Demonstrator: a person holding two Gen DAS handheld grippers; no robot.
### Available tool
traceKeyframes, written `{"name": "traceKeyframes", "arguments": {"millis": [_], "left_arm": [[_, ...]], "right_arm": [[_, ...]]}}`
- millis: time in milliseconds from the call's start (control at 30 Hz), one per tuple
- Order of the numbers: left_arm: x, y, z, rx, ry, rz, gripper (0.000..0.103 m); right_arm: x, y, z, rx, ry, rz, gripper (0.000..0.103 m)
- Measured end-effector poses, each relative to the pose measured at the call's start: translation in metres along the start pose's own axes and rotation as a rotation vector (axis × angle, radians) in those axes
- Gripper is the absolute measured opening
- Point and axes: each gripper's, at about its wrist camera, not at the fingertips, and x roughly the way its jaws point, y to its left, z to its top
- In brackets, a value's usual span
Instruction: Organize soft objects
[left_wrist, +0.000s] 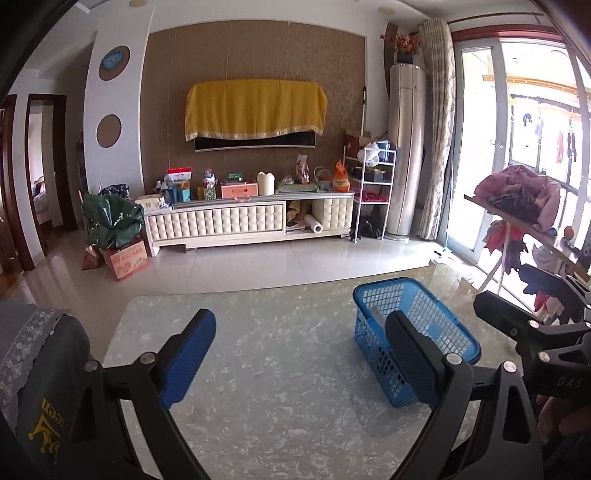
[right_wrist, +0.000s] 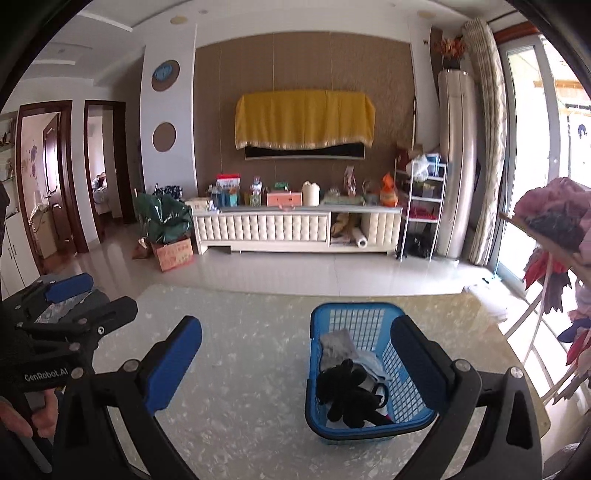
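Left gripper (left_wrist: 299, 362) is hovering over the pale marbled tabletop (left_wrist: 280, 406), jaws spread wide, gripping nothing; right gripper (right_wrist: 295, 363) is likewise gaping wide and empty; blue perforated plastic basket (right_wrist: 369, 373) is sitting on the table's right half, partly masked by each gripper's right finger; black plush toy (right_wrist: 351, 395) and grey folded cloth (right_wrist: 338, 345) are lying inside it; dark lace-trimmed garment (left_wrist: 40, 373) is lying at the table's left edge.
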Motion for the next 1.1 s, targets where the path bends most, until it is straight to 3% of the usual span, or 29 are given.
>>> {"name": "traceKeyframes", "arguments": {"millis": [300, 1100], "left_arm": [[-0.024, -0.005, -0.003, 0.006, -0.042, 0.0, 0.092], [-0.037, -0.006, -0.005, -0.001, -0.047, -0.024, 0.092]], "right_arm": [[0.008, -0.004, -0.01, 0.004, -0.013, 0.007, 0.103], [0.002, -0.003, -0.013, 0.006, -0.027, 0.017, 0.103]]}}
